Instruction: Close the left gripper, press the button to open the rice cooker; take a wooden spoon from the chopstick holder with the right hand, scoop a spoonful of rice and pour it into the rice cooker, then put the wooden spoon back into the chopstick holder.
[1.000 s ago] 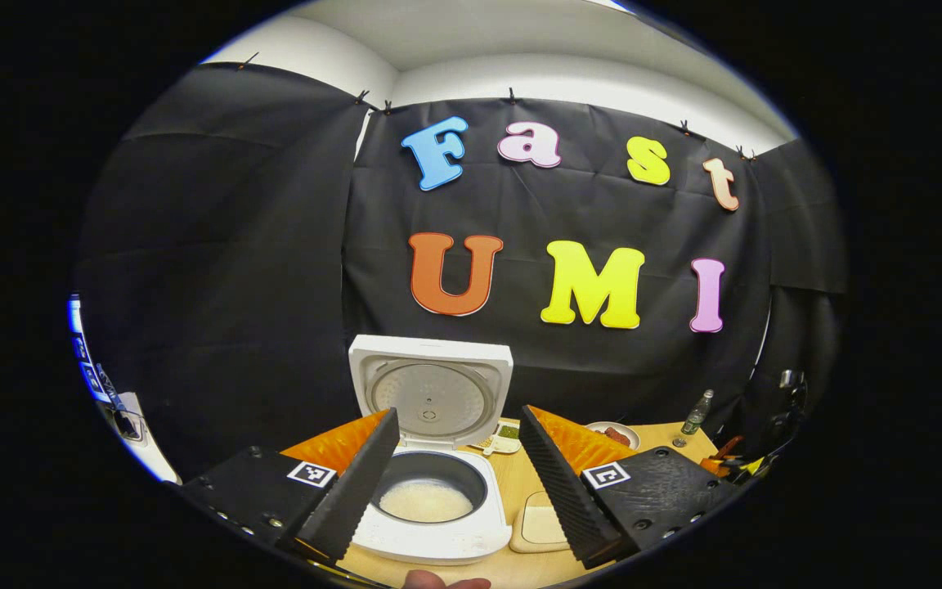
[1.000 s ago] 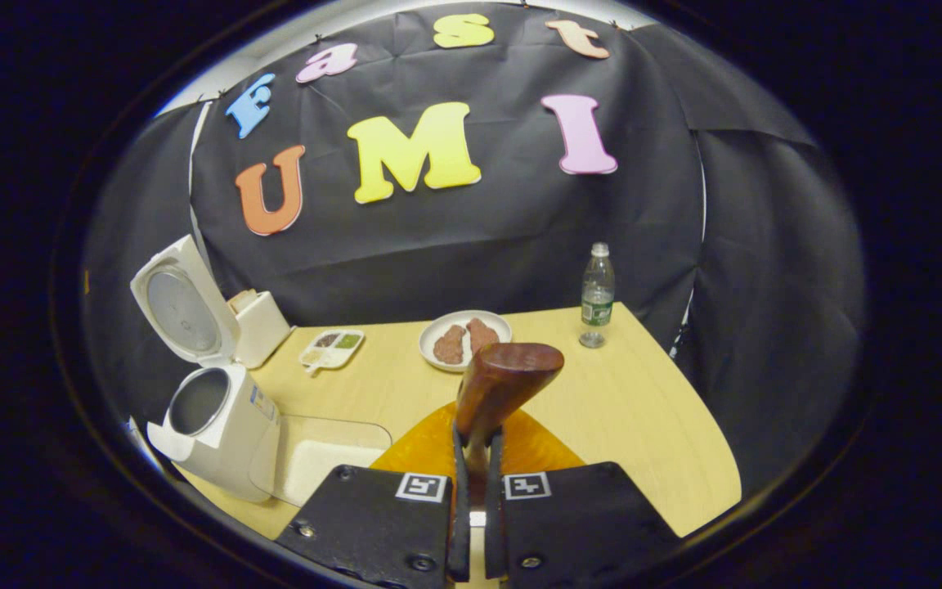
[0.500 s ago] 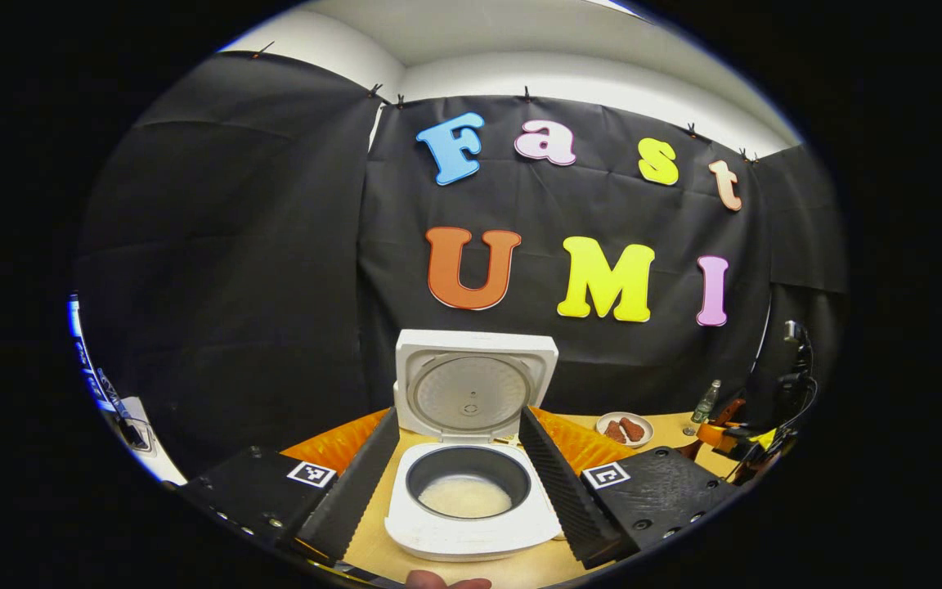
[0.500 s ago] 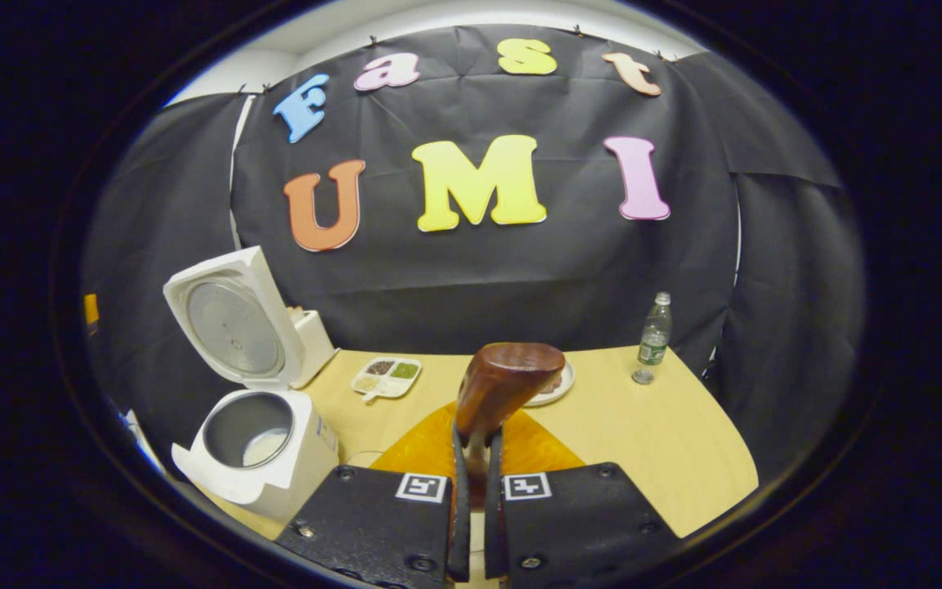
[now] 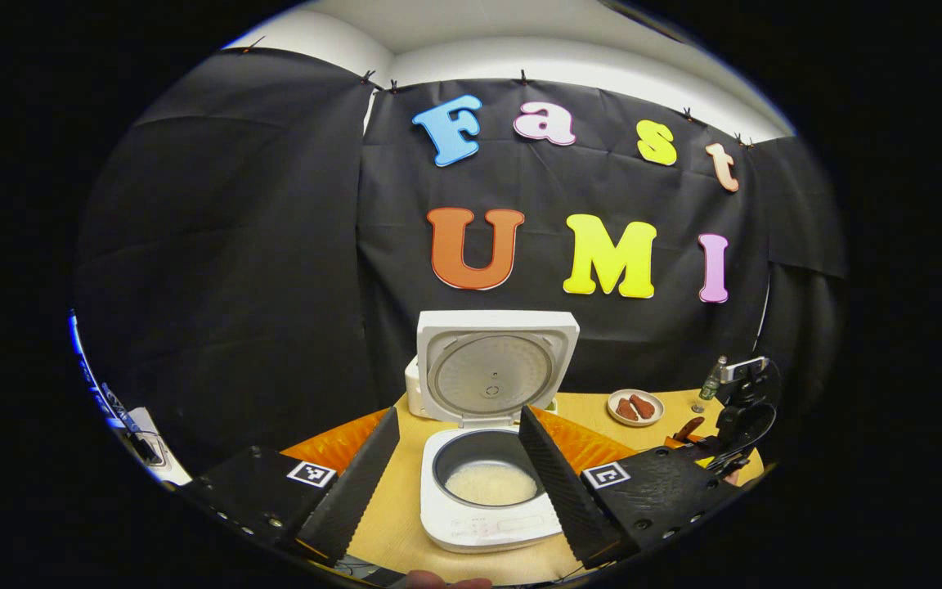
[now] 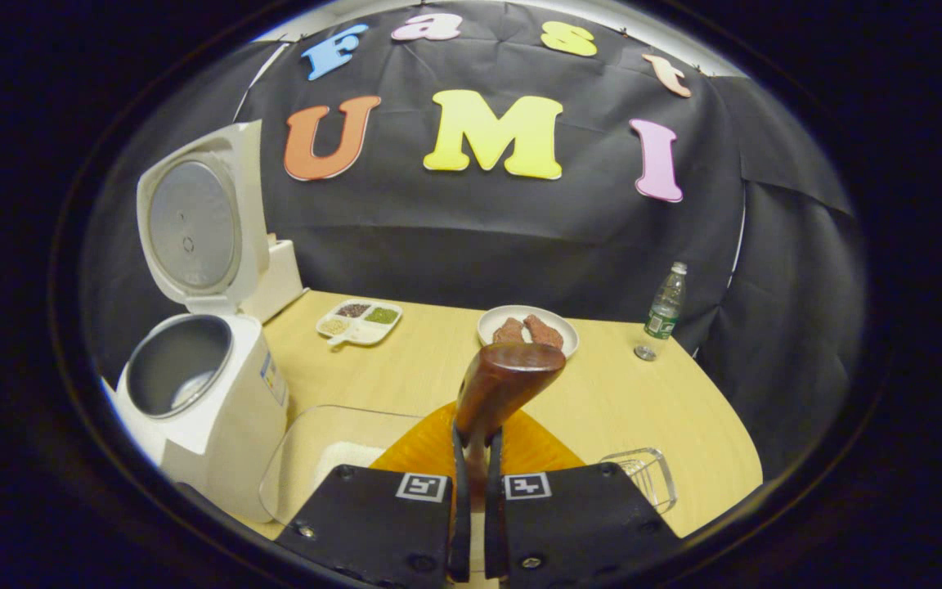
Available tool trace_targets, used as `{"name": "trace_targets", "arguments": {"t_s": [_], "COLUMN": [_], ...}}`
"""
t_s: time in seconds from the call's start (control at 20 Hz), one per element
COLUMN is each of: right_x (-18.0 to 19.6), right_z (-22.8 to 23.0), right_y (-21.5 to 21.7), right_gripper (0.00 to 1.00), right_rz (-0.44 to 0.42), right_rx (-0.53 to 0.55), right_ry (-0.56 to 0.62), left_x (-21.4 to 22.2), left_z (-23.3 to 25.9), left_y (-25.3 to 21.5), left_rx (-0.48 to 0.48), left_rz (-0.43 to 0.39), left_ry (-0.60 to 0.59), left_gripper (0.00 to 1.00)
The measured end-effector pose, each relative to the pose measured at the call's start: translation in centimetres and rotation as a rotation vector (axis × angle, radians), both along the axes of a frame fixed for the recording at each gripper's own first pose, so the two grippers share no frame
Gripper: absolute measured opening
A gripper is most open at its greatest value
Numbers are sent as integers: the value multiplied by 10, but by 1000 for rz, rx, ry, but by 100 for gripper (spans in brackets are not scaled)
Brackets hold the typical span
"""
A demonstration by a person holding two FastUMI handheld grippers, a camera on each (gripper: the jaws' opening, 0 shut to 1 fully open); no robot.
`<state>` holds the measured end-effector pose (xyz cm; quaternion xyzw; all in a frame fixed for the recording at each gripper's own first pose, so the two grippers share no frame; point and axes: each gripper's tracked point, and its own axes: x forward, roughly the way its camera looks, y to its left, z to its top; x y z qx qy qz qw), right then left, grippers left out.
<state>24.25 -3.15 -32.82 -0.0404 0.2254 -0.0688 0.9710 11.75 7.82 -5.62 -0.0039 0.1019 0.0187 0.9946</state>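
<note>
While the right gripper [image 6: 475,458] clamped the wooden spoon [image 6: 502,384], the rice cooker [image 5: 491,458] stood open.

With both fingers pressed on the handle, the spoon's bowl rose just ahead of that gripper, above the bench [image 6: 602,401]. One cooker sat at the bench's left edge in the right gripper view, lid [image 6: 193,221] up, rice in its pot. The left gripper [image 5: 459,470] held its fingers wide apart before the pot. One clear tray [image 6: 307,446] lay beside the cooker; one plate [image 6: 528,327], one bottle [image 6: 664,307], one divided dish [image 6: 359,321] stood farther back. Bare bench lay to the right.
</note>
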Motion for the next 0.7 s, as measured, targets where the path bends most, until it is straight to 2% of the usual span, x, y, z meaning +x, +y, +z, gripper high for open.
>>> {"name": "trace_targets", "arguments": {"t_s": [0.1,0.2,0.45,0.7], "right_x": [4,7,6,3], "right_z": [-4,-6,-13,-15], "right_y": [6,23,69,90], "right_gripper": [12,12,12,12], "right_rz": [2,35,116,99], "right_rx": [-16,16,174,423], "right_ry": [-10,-10,26,78], "left_x": [-1,-2,0,-3], "left_z": [-8,-12,-8,-7], "left_y": [-1,3,10,11], "left_rx": [-14,-24,-43,-47], "left_rz": [-8,-3,21,36], "left_ry": [29,42,33,30], "left_gripper": [94,94,94,94]}}
